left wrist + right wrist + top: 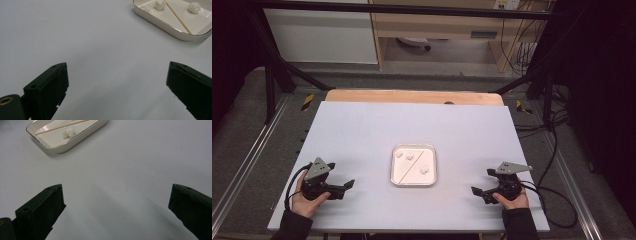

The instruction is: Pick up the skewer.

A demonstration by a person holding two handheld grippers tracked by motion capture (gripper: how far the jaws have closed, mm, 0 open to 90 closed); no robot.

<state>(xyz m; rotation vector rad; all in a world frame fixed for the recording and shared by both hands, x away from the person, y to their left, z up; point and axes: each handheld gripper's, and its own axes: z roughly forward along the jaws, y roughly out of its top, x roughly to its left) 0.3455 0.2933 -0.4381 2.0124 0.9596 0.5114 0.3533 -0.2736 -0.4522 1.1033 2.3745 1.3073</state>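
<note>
Each hand-held gripper is black: the left hand-held gripper (343, 187) and the right hand-held gripper (480, 192) carry a grey three-cornered plate on top and trail a black cable. Blocky jaws show small screw holes. Dark sleeves cover both forearms.

You can read no text, number or brand here. The tray (413, 183), the table (362, 130) and both grippers carry no lettering. The only signs are the yellow-and-black hazard stripes (307, 102) on the floor left and right of the table; they bear no words.
</note>
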